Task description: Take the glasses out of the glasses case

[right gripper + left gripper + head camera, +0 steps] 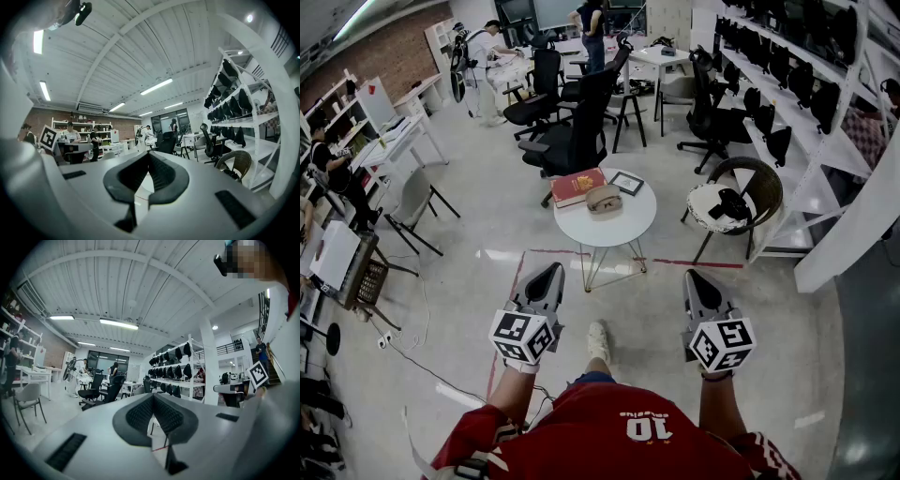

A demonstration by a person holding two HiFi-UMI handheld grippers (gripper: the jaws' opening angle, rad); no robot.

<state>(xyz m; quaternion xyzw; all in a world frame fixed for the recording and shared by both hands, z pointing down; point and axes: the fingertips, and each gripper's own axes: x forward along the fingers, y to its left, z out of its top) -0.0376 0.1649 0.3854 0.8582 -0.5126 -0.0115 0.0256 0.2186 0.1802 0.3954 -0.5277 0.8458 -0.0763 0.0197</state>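
A tan glasses case (604, 199) lies closed on a small round white table (619, 230), ahead of me across the floor. No glasses show outside it. My left gripper (551, 272) and right gripper (694, 277) are held side by side at waist height, well short of the table, both pointing toward it. In the left gripper view the left gripper (153, 395) has its jaws pressed together with nothing in them. The right gripper (149, 153) looks the same in the right gripper view: jaws meeting at the tip and holding nothing.
A red book (577, 185) and a small black frame (627, 183) lie beside the case. A wicker chair (736, 202) stands right of the table, black office chairs (572, 131) behind it and white shelving (825, 141) along the right. A red tape line (694, 263) crosses the floor.
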